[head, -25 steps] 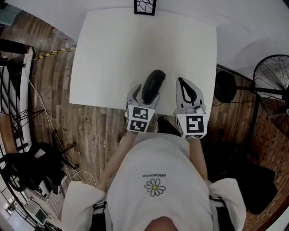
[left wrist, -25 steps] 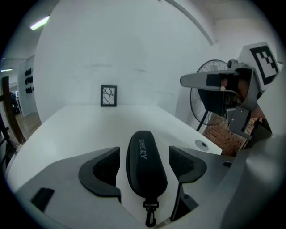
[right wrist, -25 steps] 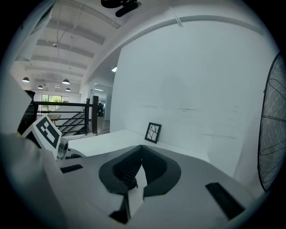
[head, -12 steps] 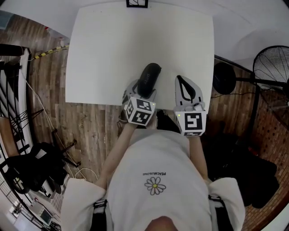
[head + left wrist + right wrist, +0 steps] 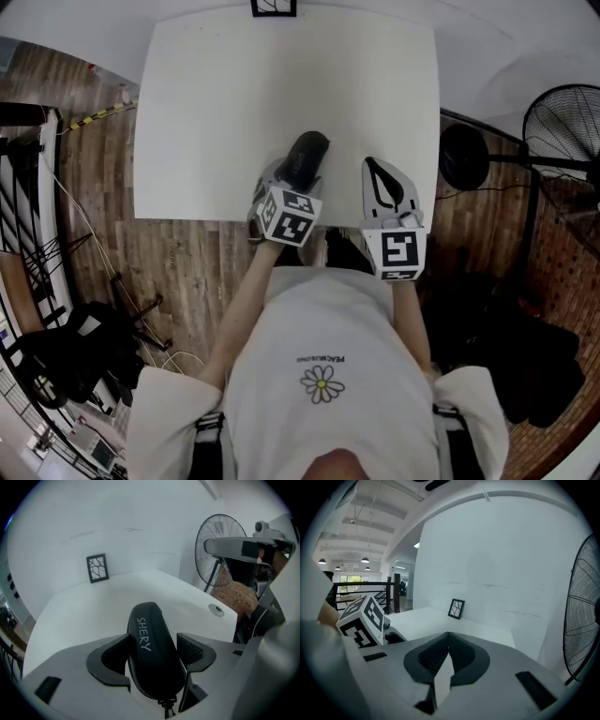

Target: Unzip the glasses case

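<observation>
A black glasses case [image 5: 306, 157] lettered "SHERY" lies near the front edge of the white table [image 5: 234, 84]. My left gripper [image 5: 292, 178] is shut on the case's near end, one jaw against each long side. In the left gripper view the case [image 5: 152, 648] fills the gap between the jaws, and its zipper pull [image 5: 165, 705] hangs at the near end. To the right of the case is my right gripper [image 5: 376, 167], shut with nothing in it. Its jaw tips meet in the right gripper view [image 5: 448, 633].
A small black picture frame [image 5: 273, 7] stands at the table's far edge. A standing fan [image 5: 562, 122] and a round black base [image 5: 461, 155] are off the table's right side. Wooden floor with cables and black gear [image 5: 66, 347] lies to the left.
The left gripper has rolled, so its marker cube now sits tilted, and it still holds the case. The right gripper has hardly moved.
</observation>
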The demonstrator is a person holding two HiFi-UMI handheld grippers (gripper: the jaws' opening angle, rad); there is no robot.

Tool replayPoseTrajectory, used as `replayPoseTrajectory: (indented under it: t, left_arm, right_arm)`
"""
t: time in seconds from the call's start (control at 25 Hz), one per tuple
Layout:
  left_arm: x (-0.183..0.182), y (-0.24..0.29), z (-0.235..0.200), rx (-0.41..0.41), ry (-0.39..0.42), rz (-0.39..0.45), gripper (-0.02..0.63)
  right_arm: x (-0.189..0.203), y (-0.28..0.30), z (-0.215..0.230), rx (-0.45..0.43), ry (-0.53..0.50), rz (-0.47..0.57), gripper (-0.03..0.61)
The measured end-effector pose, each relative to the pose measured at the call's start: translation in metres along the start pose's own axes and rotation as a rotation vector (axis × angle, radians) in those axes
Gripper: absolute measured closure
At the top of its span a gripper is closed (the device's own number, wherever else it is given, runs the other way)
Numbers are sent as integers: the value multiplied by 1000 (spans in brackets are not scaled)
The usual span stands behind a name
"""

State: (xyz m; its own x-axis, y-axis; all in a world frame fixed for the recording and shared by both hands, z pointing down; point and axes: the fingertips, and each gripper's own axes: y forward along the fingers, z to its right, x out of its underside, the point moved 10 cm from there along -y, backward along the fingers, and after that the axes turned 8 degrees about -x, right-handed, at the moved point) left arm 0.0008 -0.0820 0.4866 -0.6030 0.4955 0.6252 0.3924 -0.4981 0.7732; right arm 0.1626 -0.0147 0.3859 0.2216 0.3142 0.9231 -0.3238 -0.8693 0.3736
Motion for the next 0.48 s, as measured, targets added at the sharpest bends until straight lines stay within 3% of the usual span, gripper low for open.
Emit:
replayPoseTrajectory:
  t: [0.16, 0.32, 0.48]
  left_arm:
    - [-7, 4, -8, 72, 263, -57, 290]
    - [-15, 8, -24, 169, 499, -104, 293]
    - [-17, 10, -31, 257, 660, -79, 293]
  right_arm:
    - [7, 7, 1, -49, -12, -36, 572]
    - [19, 23, 0, -215, -29, -55, 571]
    - [41, 53, -1, -355, -22, -178, 539]
